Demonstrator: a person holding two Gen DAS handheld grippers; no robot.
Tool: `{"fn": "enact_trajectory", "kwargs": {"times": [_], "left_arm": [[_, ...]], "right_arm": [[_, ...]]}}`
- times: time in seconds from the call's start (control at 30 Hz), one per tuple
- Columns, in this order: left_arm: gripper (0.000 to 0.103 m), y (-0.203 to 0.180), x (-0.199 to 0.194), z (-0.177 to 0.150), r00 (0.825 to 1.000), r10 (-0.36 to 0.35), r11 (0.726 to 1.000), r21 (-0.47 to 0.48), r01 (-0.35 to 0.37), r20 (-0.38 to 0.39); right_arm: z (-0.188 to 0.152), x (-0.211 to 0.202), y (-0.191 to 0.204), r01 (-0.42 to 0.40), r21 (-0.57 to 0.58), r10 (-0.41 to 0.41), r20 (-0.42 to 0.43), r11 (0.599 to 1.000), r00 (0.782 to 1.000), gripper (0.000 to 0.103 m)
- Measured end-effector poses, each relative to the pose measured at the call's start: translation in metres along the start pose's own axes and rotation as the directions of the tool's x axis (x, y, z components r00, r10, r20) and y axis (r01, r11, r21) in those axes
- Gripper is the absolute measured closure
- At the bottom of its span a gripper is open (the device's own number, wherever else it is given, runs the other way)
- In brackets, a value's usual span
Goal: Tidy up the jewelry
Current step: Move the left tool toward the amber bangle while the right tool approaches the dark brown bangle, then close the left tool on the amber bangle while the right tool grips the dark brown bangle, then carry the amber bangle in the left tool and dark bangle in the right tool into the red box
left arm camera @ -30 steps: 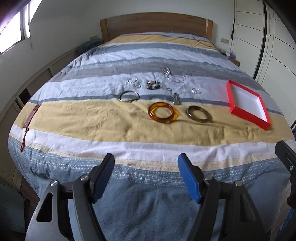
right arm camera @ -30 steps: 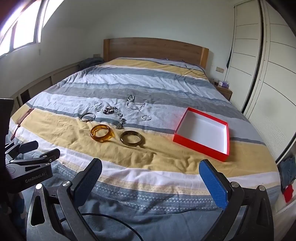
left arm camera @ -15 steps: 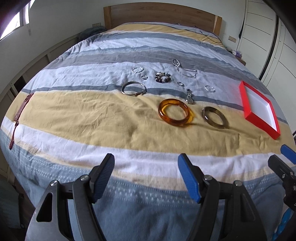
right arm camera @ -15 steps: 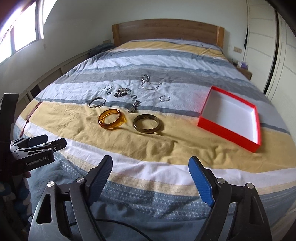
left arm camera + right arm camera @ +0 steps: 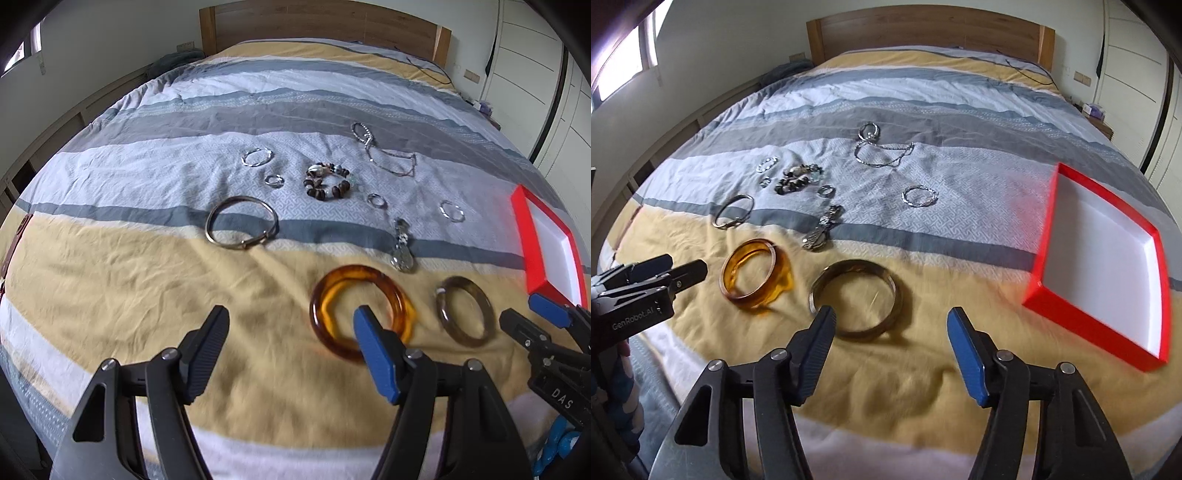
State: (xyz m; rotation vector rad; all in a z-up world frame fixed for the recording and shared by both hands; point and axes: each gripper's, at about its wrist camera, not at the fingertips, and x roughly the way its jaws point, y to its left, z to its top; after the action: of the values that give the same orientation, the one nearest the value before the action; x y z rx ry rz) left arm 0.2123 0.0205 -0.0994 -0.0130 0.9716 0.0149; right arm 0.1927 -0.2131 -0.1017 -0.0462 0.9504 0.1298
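Note:
Jewelry lies on the striped bed cover. An amber bangle (image 5: 360, 312) (image 5: 755, 277) and a dark olive bangle (image 5: 464, 311) (image 5: 855, 297) lie on the yellow stripe. Behind them are a thin metal bangle (image 5: 242, 223), a bead bracelet (image 5: 327, 181), a watch (image 5: 402, 247), a chain necklace (image 5: 388, 155) and several small silver rings. A red box with a white inside (image 5: 1108, 258) (image 5: 546, 247) sits at the right. My left gripper (image 5: 291, 325) is open and empty, just short of the amber bangle. My right gripper (image 5: 890, 328) is open and empty, over the near edge of the olive bangle.
The wooden headboard (image 5: 923, 33) stands at the far end of the bed. White wardrobe doors (image 5: 1137, 55) are at the right and a window (image 5: 620, 62) at the left. A brown strap (image 5: 14, 236) lies at the bed's left edge.
Both grippers have moved forward over the bed towards the bangles, which look much nearer. The right gripper's jaws have narrowed somewhat. No jewelry has moved.

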Motion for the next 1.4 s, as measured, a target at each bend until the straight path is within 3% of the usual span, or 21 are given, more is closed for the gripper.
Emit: {"fn": "enact_trajectory", "kwargs": {"times": [0.33,0.5,0.63,0.77,1.1,1.4], "left_arm": [[0.044,-0.014,0.054,0.001,0.996,0.012,1.000,0.018,-0.011,-0.087],[0.044,-0.017,0.067,0.003,0.995,0.031,0.999,0.026,-0.028,-0.095],[0.045,-0.019,0.071,0.005,0.995,0.039,0.999,0.029,-0.037,-0.090],[0.056,-0.024,0.071,0.005,0.997,0.039,0.998,0.053,-0.035,-0.073],[0.089,-0.035,0.065,0.004,0.998,0.058,0.993,0.102,-0.054,-0.035],[0.094,-0.035,0.046,0.008,0.998,0.050,0.997,0.062,-0.048,-0.026]], "right_arm": [[0.011,0.067,-0.003,-0.047,-0.054,0.042,-0.089,0.997,0.995,0.052],[0.011,0.077,-0.005,-0.072,-0.057,0.067,-0.080,0.996,0.995,0.054],[0.012,0.082,-0.006,-0.083,-0.058,0.079,-0.071,0.995,0.994,0.069],[0.013,0.085,-0.006,-0.093,-0.062,0.089,-0.067,0.994,0.994,0.085],[0.013,0.082,-0.007,-0.118,-0.062,0.116,-0.042,0.991,0.992,0.091],[0.017,0.055,-0.018,-0.119,-0.039,0.121,0.054,0.992,0.991,0.093]]}}
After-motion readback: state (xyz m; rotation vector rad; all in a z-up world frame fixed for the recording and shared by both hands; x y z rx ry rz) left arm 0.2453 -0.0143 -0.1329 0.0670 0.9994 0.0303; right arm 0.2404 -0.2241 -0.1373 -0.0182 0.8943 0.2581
